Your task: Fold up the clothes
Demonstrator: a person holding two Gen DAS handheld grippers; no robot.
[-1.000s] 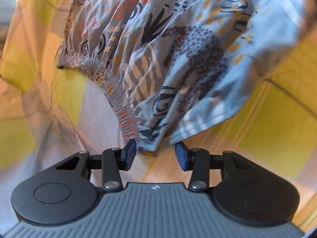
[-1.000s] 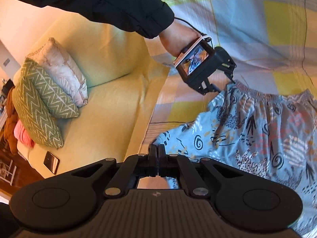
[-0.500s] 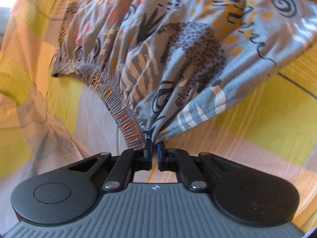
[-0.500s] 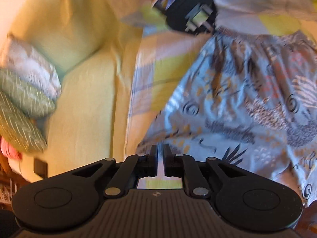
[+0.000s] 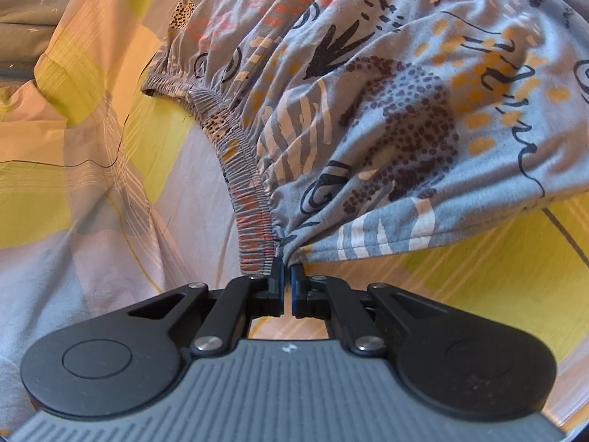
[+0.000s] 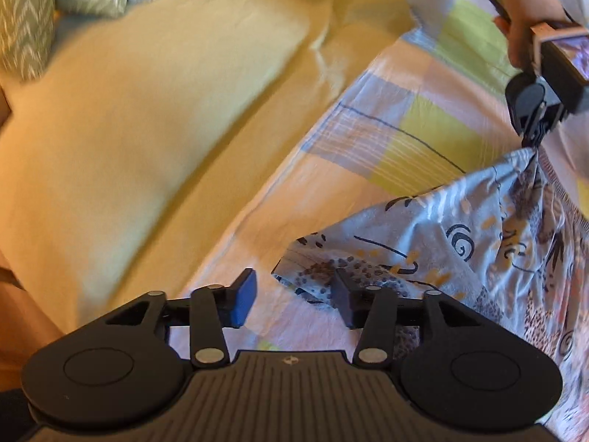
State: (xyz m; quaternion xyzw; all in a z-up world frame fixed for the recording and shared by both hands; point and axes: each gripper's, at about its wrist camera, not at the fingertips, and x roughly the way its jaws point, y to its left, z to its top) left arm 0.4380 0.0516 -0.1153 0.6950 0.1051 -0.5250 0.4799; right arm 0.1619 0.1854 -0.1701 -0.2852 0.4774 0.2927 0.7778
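— Shorts [image 5: 386, 118], where are they rel. to the claws?

— Blue-grey printed pair w/ gathered elastic waistband [image 5: 243, 184], spread over the checked sheet [image 5: 92, 184]. Left gripper [image 5: 287, 276] has its jaws pressed together on the corner where waistband meets side seam; cloth fans up and away from the pinch, lifted a bit off the sheet there.

— And the other claw?

— Right gripper [image 6: 291, 294] is spread wide, nothing between the pads [image 6: 243, 296]. A free corner of the shorts [image 6: 460, 243] lies just ahead of it, touching or nearly touching the right-hand finger; can't tell which. Left-hand blue pad sits over bare sheet.

— Can you see the left one from that side?

— Yes, top right in the right wrist view: the person's hand [image 6: 522, 25] grips the left gripper [image 6: 532, 141], tip down, fabric bunched into a peak under it.

— Surface?

— Sheet [image 6: 405, 132] in yellow, lilac, peach squares w/ thin dark lines, wrinkled, laid over pale yellow-green sofa cushions [image 6: 147, 118].

— Room?

— Not much. Green chevron throw pillows [image 6: 25, 18] at the far left corner of the sofa. Warm sunlight across everything; bkgd blurred.
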